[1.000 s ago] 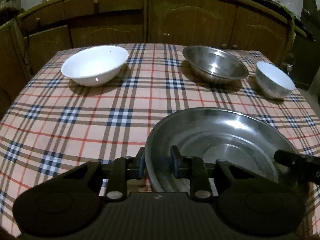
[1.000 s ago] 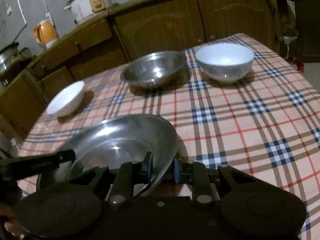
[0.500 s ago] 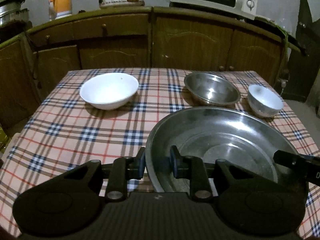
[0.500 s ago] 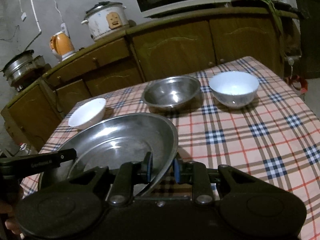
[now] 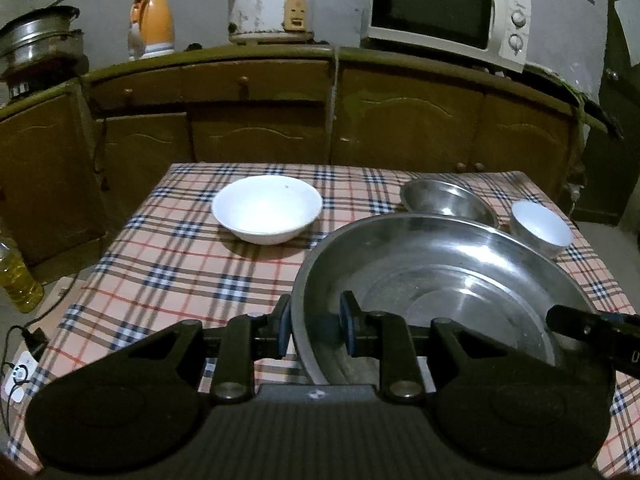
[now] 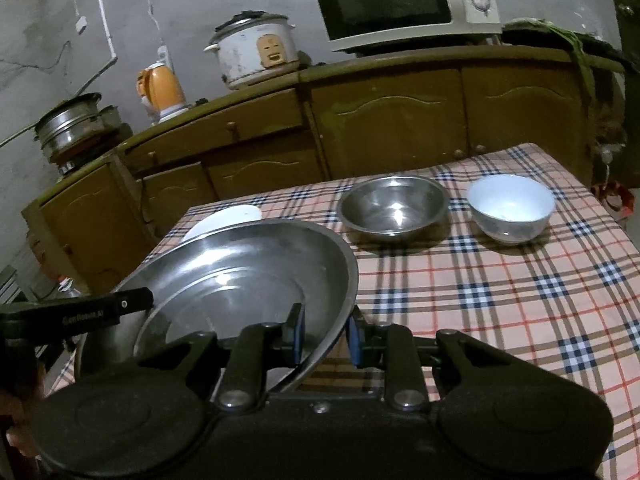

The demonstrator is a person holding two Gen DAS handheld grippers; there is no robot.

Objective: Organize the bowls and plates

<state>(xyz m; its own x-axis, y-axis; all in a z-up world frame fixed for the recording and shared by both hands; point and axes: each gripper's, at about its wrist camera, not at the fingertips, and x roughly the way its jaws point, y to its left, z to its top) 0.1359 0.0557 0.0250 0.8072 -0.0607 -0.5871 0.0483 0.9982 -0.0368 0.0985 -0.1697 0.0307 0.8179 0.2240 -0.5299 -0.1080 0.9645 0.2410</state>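
Plaid table w/ 3 bowls

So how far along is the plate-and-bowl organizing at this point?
Early. Nothing is stacked yet: the wide white bowl, the small steel bowl and the small white bowl each sit apart on the checked tablecloth. In hand: the large steel plate, clamped at opposite rims by the left gripper and the right gripper. Left: placing it and gathering the bowls.
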